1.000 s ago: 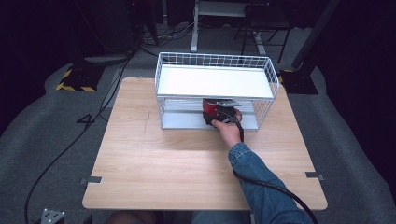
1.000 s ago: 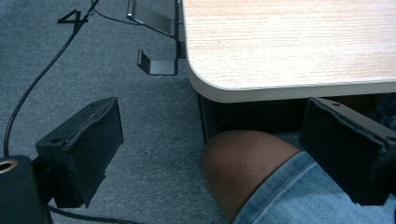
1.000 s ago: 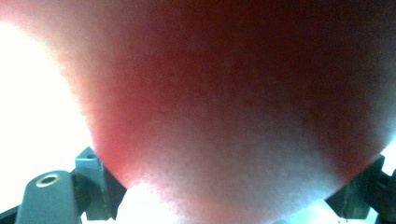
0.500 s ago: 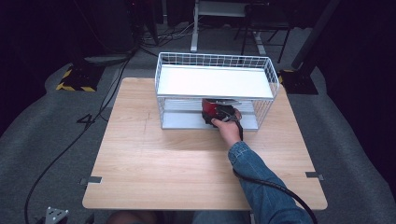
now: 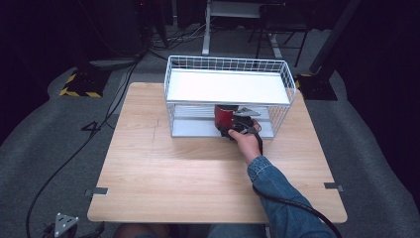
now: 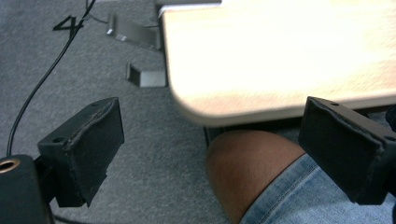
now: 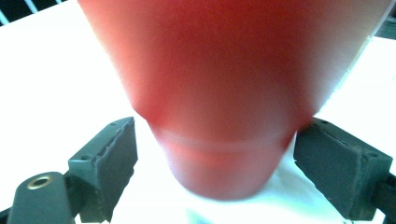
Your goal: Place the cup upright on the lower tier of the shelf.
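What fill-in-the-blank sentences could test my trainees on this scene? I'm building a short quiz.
1. The red cup sits on the ____ shelf of the white wire rack.
2. The right gripper has a jaw on each side of the ____ cup.
3. The left gripper, with jaws apart, hangs below the table's edge, over the person's ____.

Missing words: lower; red; knee

Wood table [image 5: 163,173] under the right claw [image 5: 229,128], w/ black cable [image 5: 74,153], taped "4" [image 5: 92,128] & yellow/black striped base [image 5: 79,85] on grey carpet [image 5: 44,163] far to its left.
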### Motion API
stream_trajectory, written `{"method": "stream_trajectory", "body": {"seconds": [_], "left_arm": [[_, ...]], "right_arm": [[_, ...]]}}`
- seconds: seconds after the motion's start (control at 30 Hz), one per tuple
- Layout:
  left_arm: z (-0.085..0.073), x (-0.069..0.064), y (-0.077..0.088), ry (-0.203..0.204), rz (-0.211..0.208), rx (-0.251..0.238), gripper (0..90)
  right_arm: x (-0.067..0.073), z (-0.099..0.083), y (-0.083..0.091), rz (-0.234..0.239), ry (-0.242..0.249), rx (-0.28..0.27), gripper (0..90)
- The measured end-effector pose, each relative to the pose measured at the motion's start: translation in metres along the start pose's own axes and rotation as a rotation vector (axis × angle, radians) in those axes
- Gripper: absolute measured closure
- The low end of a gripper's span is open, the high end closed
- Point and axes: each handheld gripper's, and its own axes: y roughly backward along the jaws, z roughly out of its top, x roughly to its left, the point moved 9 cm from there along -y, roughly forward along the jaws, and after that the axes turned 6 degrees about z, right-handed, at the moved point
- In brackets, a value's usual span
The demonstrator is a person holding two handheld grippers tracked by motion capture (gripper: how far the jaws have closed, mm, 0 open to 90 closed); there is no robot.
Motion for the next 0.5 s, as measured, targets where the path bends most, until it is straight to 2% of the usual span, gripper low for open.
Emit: {"method": "stream_trajectory", "body": {"seconds": [0.07,0.37,0.5], "left_arm": [[0.006,-0.004,-0.002,-0.013,-0.009,-0.003,7.4],[0.035,-0.027,-0.012,-0.084,-0.058,-0.033,7.5],[0.046,-0.034,-0.015,-0.099,-0.075,-0.051,7.5]], "right_arm": [[0.001,-0.001,0.007,0.005,-0.006,-0.008,14.2],[0.011,-0.006,0.047,0.042,0.029,-0.005,14.1],[0.015,-0.006,0.065,0.063,0.041,-0.006,14.1]]}}
